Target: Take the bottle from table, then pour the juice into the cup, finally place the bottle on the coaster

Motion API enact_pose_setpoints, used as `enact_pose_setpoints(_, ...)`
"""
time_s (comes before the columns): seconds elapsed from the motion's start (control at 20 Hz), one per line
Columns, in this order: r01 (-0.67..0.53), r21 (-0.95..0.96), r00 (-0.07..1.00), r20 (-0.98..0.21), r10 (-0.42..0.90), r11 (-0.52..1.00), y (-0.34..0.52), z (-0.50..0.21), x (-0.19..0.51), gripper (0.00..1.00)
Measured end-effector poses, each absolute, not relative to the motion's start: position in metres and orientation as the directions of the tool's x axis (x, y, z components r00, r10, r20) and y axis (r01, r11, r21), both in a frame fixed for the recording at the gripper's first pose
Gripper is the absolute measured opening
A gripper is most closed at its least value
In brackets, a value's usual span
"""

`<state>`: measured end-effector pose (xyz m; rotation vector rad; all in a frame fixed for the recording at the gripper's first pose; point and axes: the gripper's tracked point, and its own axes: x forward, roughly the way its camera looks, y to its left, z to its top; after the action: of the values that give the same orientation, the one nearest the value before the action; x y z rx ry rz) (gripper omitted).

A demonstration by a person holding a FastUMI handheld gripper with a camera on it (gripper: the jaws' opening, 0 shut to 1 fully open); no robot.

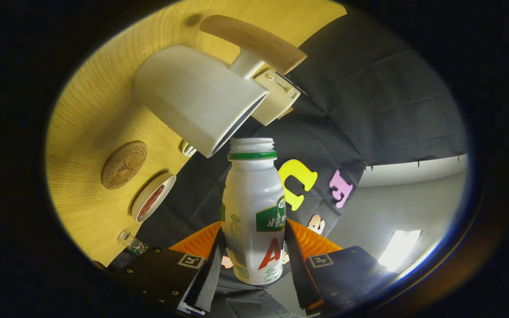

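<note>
Both jaws of the gripper clamp the bottle, its mouth beside the cup.

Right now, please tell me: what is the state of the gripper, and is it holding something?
Gripper: closed on the uncapped bottle, both jaws pressing its sides, its open mouth tipped at the white cup.

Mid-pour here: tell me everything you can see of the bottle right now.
The bottle is white plastic, it seems, with a green neck ring, a green and red label, and an open threaded mouth with no cap. The gripper has its jaws pressing both sides. The open mouth sits right at the rim of the white cup. No juice is visible.
</note>
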<state>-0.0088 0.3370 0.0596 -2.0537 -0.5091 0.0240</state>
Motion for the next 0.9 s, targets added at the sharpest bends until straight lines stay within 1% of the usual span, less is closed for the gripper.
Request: enact_pose_setpoints(0.9, 0.358, -0.815, 0.906, 0.185, 0.38, -0.456, 0.3354, 0.0584, -0.0127, 0.7)
